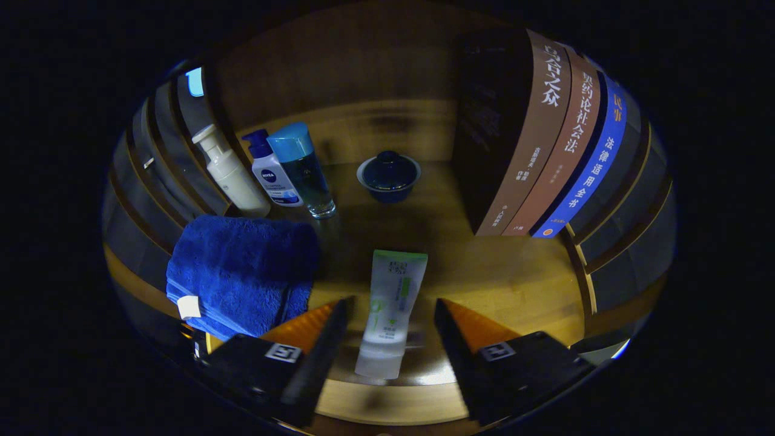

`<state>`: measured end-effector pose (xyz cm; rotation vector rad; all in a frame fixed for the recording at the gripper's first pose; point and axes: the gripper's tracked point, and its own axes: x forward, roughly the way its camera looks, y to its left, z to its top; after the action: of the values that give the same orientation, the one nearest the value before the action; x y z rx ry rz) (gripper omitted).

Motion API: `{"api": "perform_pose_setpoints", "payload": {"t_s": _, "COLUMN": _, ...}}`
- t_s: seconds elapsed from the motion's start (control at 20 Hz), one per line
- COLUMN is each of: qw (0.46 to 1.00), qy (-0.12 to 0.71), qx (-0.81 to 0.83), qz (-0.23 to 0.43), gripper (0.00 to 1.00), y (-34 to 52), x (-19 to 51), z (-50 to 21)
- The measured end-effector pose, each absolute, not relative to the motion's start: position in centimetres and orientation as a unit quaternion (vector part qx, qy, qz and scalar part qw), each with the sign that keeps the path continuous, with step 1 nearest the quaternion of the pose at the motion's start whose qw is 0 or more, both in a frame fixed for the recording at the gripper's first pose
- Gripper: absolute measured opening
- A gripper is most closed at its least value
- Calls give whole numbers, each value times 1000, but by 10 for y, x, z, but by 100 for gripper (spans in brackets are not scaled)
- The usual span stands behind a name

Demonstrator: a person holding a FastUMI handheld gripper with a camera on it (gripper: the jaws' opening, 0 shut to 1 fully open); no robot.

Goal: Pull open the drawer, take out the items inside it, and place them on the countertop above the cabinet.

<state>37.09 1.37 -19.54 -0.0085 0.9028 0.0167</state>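
Note:
A white tube with a green end (pixel 392 284) lies on the wooden countertop (pixel 514 284), its cap end near the front edge. My gripper (pixel 393 301) is open, with one finger on each side of the tube and a small gap on both sides. A folded blue towel (pixel 242 272) rests on the countertop just left of the fingers.
Beyond the towel stand a white pump bottle (pixel 230 172), a white bottle with a blue pump (pixel 272 172) and a clear bottle with a blue cap (pixel 306 169). A dark blue lidded bowl (pixel 389 175) sits at the back. Three upright books (pixel 545 139) stand at the right.

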Motion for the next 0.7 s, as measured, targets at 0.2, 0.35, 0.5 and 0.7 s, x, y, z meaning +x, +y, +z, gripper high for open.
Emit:
{"api": "perform_pose_setpoints", "payload": {"t_s": 0.2, "qw": 908, "qy": 420, "qx": 3, "qz": 5, "gripper": 100, "y": 12, "x": 368, "z": -189}}
{"api": "perform_pose_setpoints", "payload": {"t_s": 0.35, "qw": 918, "qy": 397, "qx": -8, "qz": 3, "gripper": 100, "y": 9, "x": 361, "z": -180}}
{"api": "perform_pose_setpoints", "payload": {"t_s": 0.5, "qw": 926, "qy": 376, "qx": -12, "qz": 4, "gripper": 100, "y": 9, "x": 348, "z": -174}}
{"api": "perform_pose_setpoints", "payload": {"t_s": 0.7, "qw": 946, "qy": 324, "qx": -9, "qz": -4, "gripper": 100, "y": 7, "x": 323, "z": -159}}
